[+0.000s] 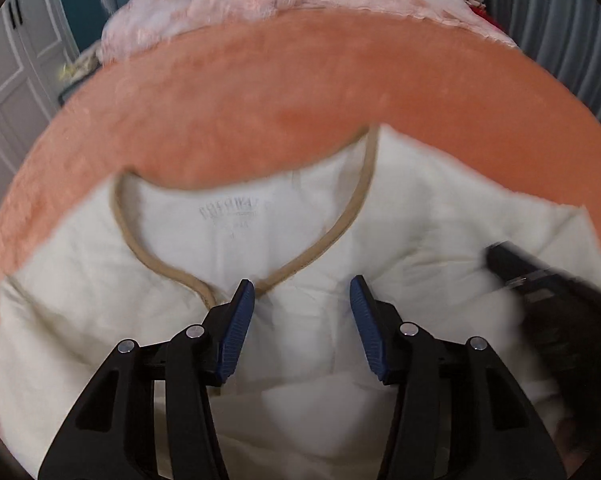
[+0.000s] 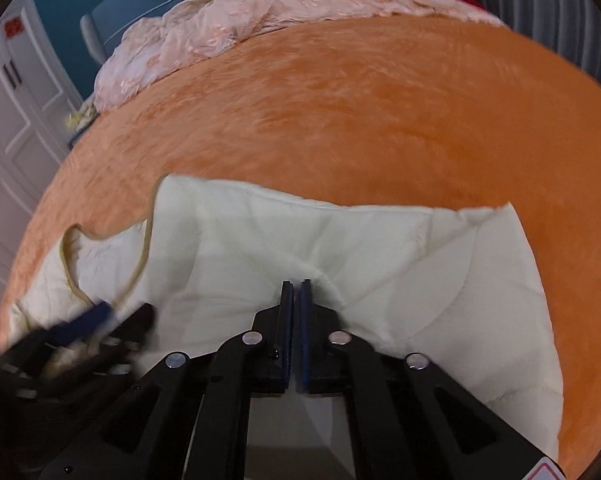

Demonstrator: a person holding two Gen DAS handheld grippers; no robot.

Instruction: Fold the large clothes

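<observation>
Cream quilted jacket (image 1: pixel 400 216) lay on the orange blanket (image 1: pixel 260 92), its printed neck label blurred beyond reading. The left gripper (image 1: pixel 302 292) hovered wide apart above it; the right gripper (image 2: pixel 296 286) was pressed together, whether pinching fabric unclear.

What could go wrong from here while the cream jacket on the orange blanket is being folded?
1. The right hand-held gripper looks shut over the cream jacket, yet whether it pinches fabric is unclear; the cloth may slip out when pulled.
2. The left hand-held gripper is open above the tan neckline trim, so that side is unheld and the fold may go crooked.
3. The plush orange blanket could drag the fabric and bunch it.
</observation>
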